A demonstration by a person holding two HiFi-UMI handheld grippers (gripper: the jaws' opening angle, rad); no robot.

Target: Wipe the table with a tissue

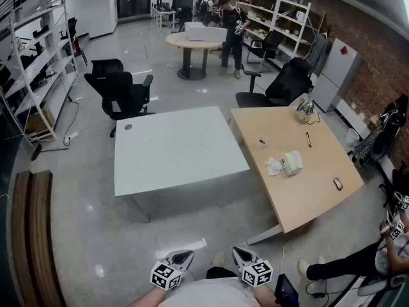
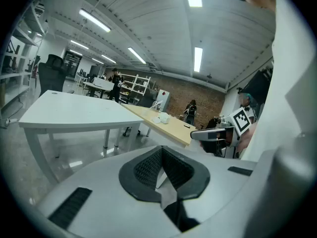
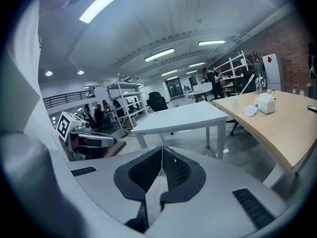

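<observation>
A tissue box and a crumpled white tissue lie on the wooden table at the right. Beside it stands a white table. Both grippers are held low and close to my body, well short of either table. My left gripper is shut with nothing between its pads. My right gripper is shut too, its pads pressed together and bare. From the right gripper view the tissue box and tissue appear far off at the right.
On the wooden table also lie a phone, a pen, a small cup and a glass jug. Black office chairs stand behind the tables. A wooden bench is at the left, a seated person at the right.
</observation>
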